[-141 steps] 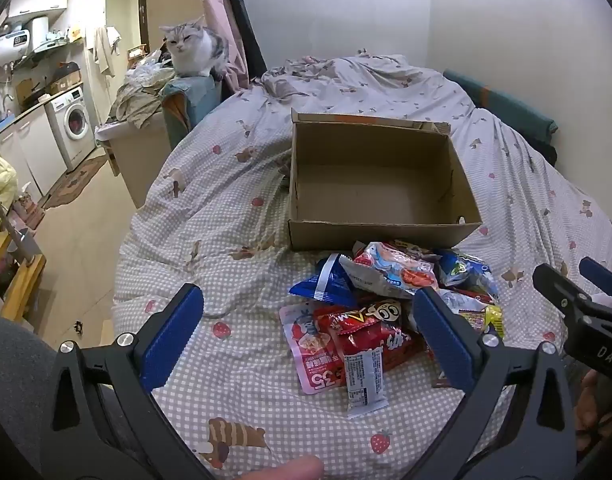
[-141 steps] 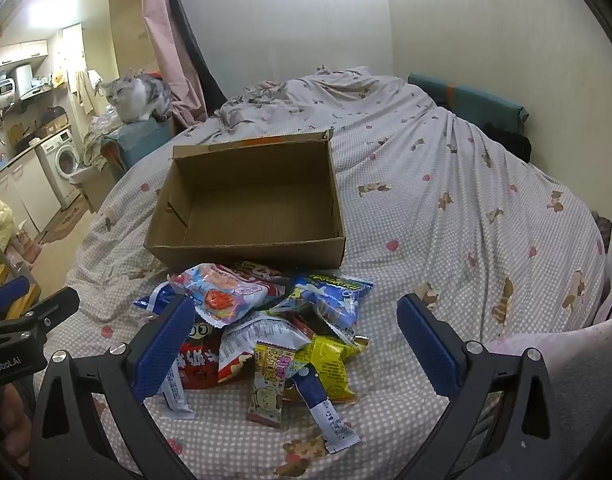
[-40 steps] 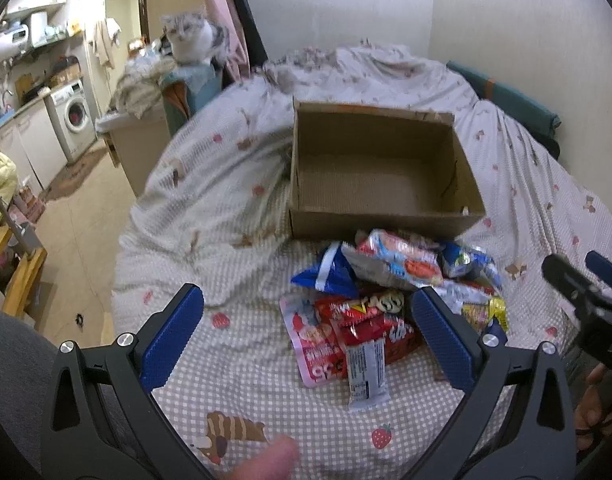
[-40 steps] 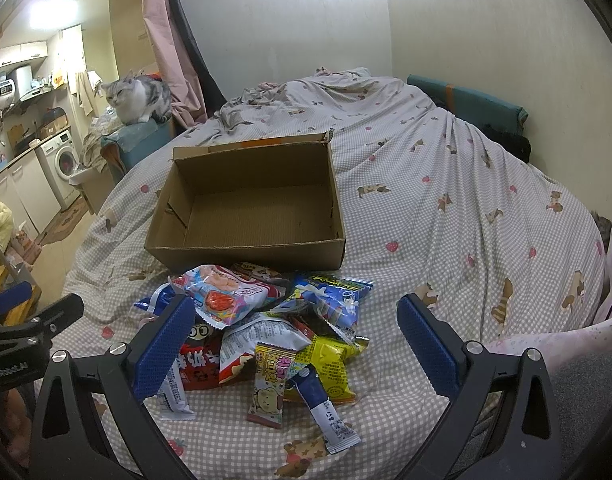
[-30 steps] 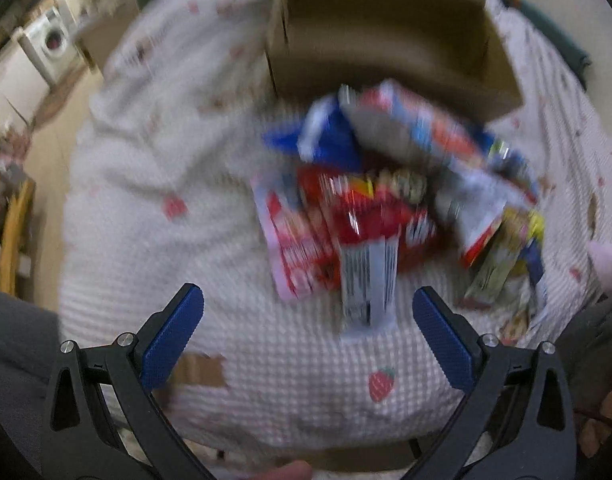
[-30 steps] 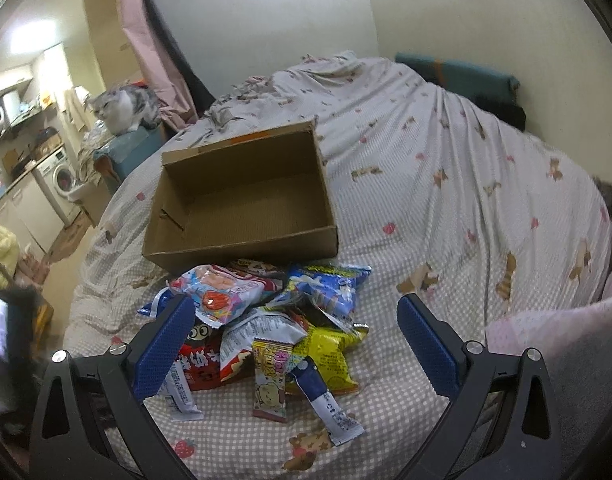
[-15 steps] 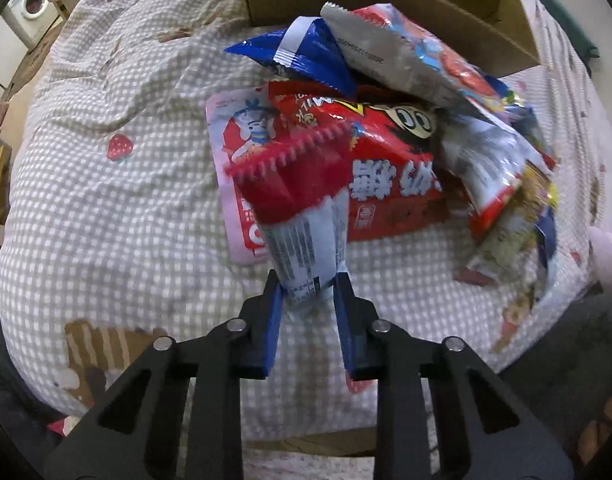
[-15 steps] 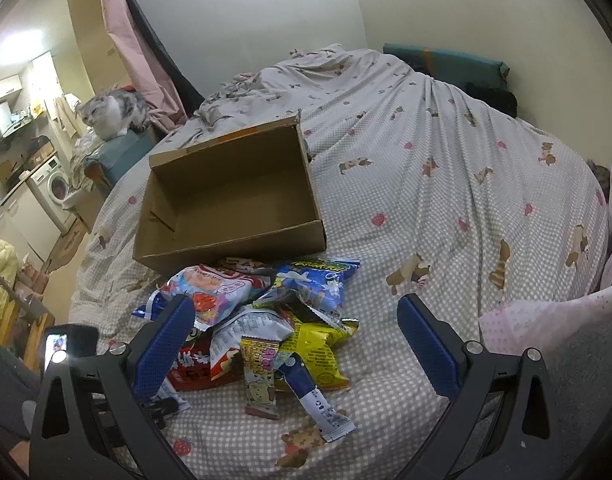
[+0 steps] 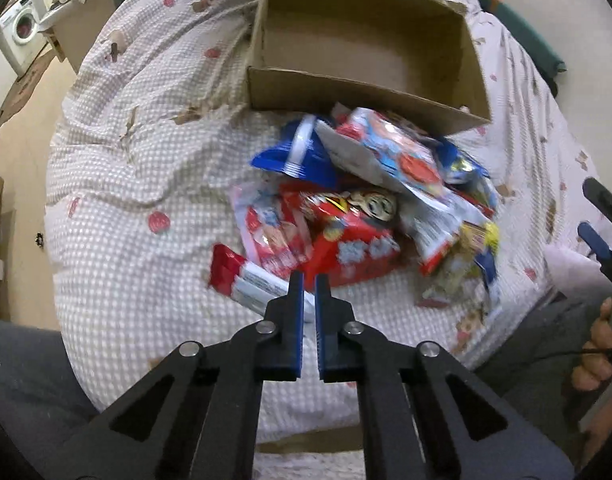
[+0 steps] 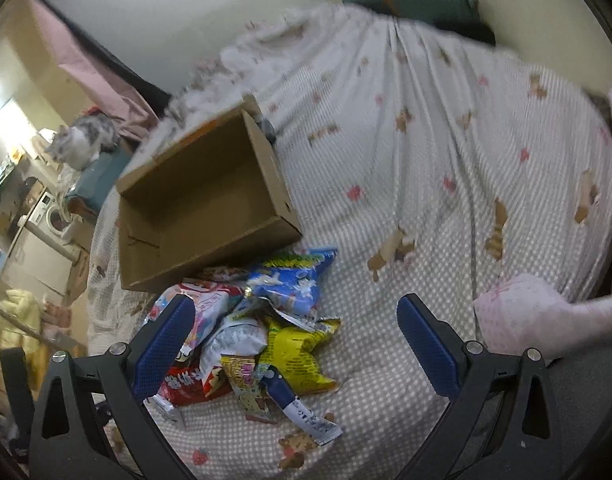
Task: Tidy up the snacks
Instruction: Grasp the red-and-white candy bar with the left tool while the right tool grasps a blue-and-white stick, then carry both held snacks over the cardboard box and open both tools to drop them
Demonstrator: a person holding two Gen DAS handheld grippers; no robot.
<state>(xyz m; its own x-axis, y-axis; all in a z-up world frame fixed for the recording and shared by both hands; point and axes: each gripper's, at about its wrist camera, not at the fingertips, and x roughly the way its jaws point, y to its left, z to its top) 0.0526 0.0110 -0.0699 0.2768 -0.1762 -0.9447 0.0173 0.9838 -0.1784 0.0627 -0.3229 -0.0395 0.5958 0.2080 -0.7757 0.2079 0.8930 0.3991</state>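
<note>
Left gripper: your jaws are nearly together, pinched on one end of the red-and-white snack bar; the rest of it sticks out to the left above the bedspread.
Right gripper: spread wide, nothing between the jaws, hanging over the near side of the snack pile.
Where the snacks lie: heaped on the bedspread against the near wall of the cardboard box, which looks bare inside.
How the bar will handle: I judge it light and fairly stiff, with a slick foil wrapper; held by one end it may droop or slip, so keep the squeeze firm.
How the bags will handle: the blue bag and yellow bag look puffed, soft and crinkly, likely crushable; take them by a crimped seam or corner, not the belly.
Red pouch: flat, glossy, lying under other packets at the pile's near-left edge.
Writing: the packets carry printed characters, but blur leaves none readable in either view; no brand can be made out.
</note>
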